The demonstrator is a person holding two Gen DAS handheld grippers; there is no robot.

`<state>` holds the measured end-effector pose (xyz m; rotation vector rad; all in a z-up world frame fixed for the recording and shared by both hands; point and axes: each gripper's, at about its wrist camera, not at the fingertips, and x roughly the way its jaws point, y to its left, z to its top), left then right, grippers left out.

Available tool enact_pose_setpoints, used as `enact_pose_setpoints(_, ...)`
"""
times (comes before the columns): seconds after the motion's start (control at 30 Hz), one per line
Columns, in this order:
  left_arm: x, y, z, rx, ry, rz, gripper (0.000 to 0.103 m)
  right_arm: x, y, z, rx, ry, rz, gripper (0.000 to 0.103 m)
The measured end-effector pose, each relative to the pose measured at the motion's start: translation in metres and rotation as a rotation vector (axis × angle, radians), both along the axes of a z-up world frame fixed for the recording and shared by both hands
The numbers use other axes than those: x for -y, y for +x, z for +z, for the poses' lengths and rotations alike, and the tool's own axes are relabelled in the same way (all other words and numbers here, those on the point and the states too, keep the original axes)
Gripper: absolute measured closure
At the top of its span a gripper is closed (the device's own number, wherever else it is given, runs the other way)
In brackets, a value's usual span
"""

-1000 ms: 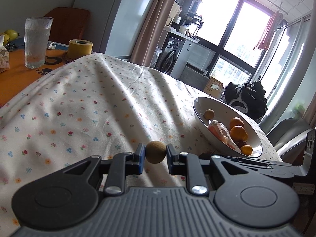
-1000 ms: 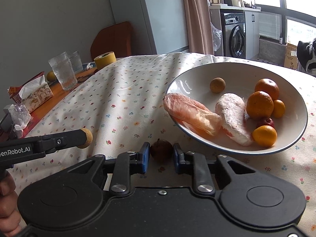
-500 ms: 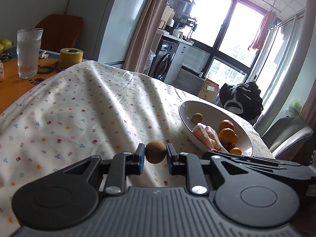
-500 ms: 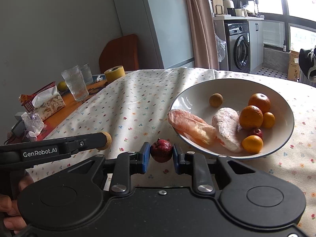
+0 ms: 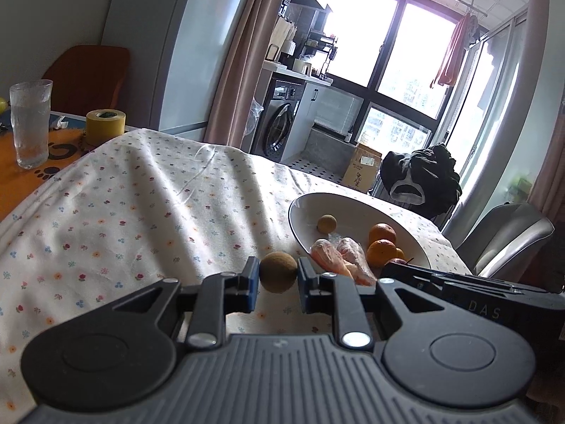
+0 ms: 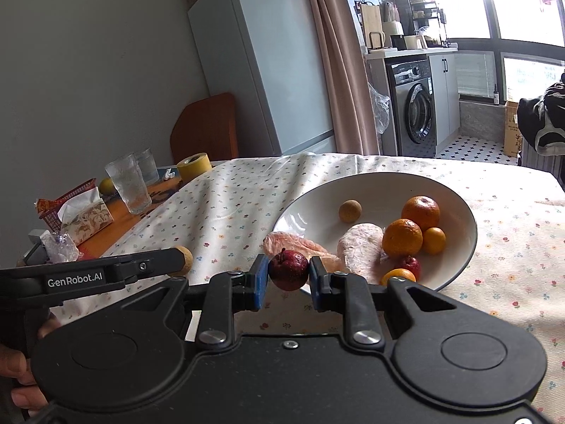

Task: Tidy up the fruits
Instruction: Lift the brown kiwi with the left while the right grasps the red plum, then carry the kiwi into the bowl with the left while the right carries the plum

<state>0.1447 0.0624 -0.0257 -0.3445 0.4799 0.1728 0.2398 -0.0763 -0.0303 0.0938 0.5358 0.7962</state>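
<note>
Left gripper (image 5: 278,277) clamped on a small round tan-brown fruit (image 5: 278,272), blue pads pressed to its two sides, held above the floral tablecloth (image 5: 141,212) just short of the white bowl (image 5: 303,212). Right gripper (image 6: 289,281) likewise closed, squeezing a small dark-red apple-like fruit (image 6: 289,270) between its pads, raised just in front of the near rim of the bowl (image 6: 466,233).

In the bowl, from the right wrist view: a second tan round fruit (image 6: 350,211) alone toward the far side; two larger oranges (image 6: 420,212) touching each other at right; a small kumquat-sized orange fruit (image 6: 433,241) tucked against them; another small red fruit (image 6: 409,265) and one more small orange one (image 6: 398,275) near the front rim — partly hidden behind the gripper's finger. Two pale pinkish items wrapped in plastic film (image 6: 360,251) lying side by side across the near half, contents not identifiable.

Seen from the right wrist, left gripper's body at lower left, marked "GenRobot.AI", tan fruit peeking past its tip; part of a hand (image 6: 21,381) gripping it at the frame's edge.

Farther back on the bare orange part of the table: a ribbed glass (image 5: 29,123), a yellow tape roll (image 5: 105,126), a tissue box (image 6: 86,219) — well apart from the bowl.
</note>
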Motion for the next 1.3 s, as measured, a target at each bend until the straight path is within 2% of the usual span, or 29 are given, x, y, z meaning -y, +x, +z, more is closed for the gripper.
enact_pose_setpoints(0.77, 0.030, 0.059, 0.022, 0.007, 0.081, -0.082, 0.082, 0.051, 0.046, 0.007, 0.008, 0.087, -0.138, 0.080)
enact_pose_setpoints(0.97, 0.036, 0.077, 0.022, -0.008, 0.103, -0.105, 0.082, 0.053, 0.056, 0.010, 0.016, 0.082, -0.147, 0.080)
enact_pose_setpoints(1.23, 0.030, 0.099, 0.021, -0.025, 0.093, -0.091, 0.082, 0.059, 0.065, 0.005, -0.003, 0.081, -0.170, 0.080)
enact_pose_setpoints(1.3, 0.030, 0.099, 0.022, -0.017, 0.102, -0.092, 0.078, 0.060, 0.068, 0.003, -0.009, 0.080, -0.177, 0.080)
